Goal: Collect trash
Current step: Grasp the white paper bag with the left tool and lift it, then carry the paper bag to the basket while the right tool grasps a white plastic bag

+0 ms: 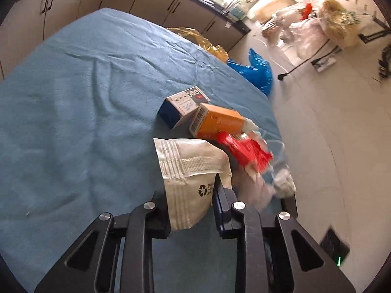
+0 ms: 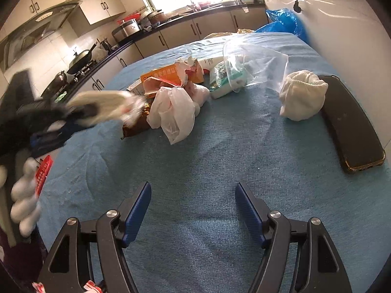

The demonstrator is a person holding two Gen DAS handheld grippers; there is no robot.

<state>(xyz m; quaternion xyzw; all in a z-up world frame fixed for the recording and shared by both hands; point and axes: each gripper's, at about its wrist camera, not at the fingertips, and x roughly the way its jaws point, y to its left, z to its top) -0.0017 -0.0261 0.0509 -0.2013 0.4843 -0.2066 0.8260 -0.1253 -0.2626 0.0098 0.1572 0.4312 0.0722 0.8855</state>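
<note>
My left gripper (image 1: 189, 190) is shut on a silvery-white pouch (image 1: 188, 161) with a recycling mark, held above the blue tablecloth (image 1: 73, 97). Beyond it lie a blue-and-white box (image 1: 183, 107), an orange box (image 1: 217, 122) and a blurred red packet (image 1: 246, 151). In the right wrist view the left gripper (image 2: 80, 114) shows blurred at the left with the pouch (image 2: 102, 102). My right gripper (image 2: 193, 188) stands open over bare cloth with nothing between its fingers. Ahead of it is a heap: a white plastic bag (image 2: 176, 114), a torn orange box (image 2: 168, 75), a clear zip bag (image 2: 254, 68).
A white balled cloth (image 2: 300, 95) rests against a black phone-like slab (image 2: 352, 124) at the table's right edge. A white-gloved hand (image 2: 24, 202) and a red basket (image 2: 44, 171) are at the left. A blue plastic bag (image 1: 259, 70) sits beyond the table. Kitchen cabinets line the back.
</note>
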